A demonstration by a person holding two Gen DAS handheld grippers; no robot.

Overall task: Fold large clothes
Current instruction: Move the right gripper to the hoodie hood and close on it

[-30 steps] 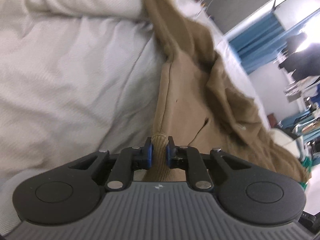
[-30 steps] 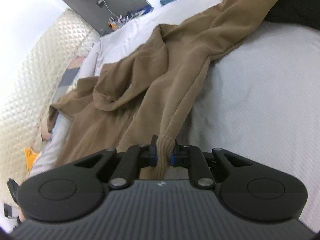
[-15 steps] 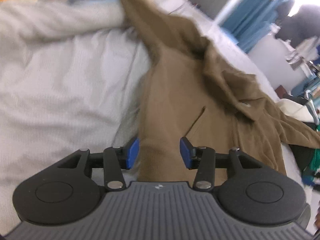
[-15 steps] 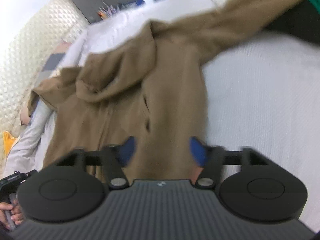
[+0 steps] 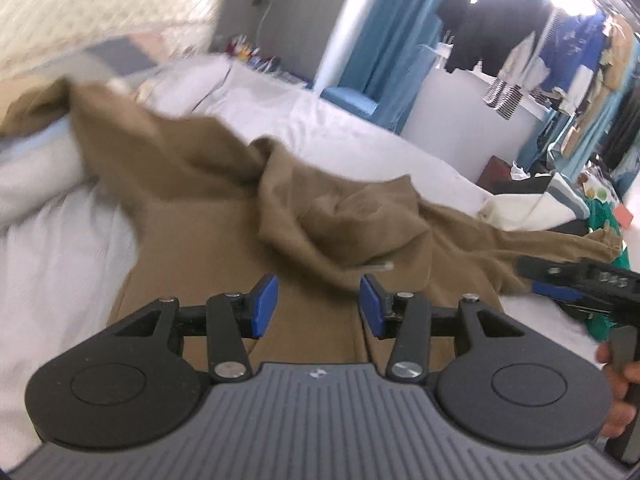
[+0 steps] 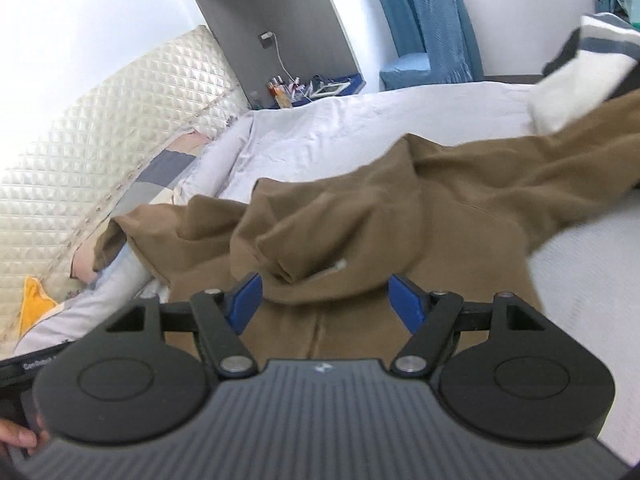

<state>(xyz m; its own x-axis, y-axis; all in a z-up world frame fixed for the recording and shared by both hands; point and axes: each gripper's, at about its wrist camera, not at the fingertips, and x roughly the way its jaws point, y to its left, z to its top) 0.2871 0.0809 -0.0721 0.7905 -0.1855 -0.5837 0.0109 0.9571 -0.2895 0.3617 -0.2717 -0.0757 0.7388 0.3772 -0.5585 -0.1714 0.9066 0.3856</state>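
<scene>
- Both grippers are letting go of the brown hoodie point(image 5: 208, 216), which is lying spread on the white bed point(image 5: 360, 136).
- The left gripper point(image 5: 318, 304) is hanging above the hem with its blue fingers point(image 5: 264, 306) partly apart and nothing between them.
- The right gripper point(image 6: 324, 302) is also empty, with its fingers point(image 6: 246, 300) standing wide apart over the hood point(image 6: 320, 236).
- A second ago each one was pinching the ribbed bottom edge tight; now neither is touching the cloth.
- I think the hoodie is laid flat and ready for folding, but the sleeves are sticking out to the sides.
- Both are looking from higher up and further back than before.
</scene>
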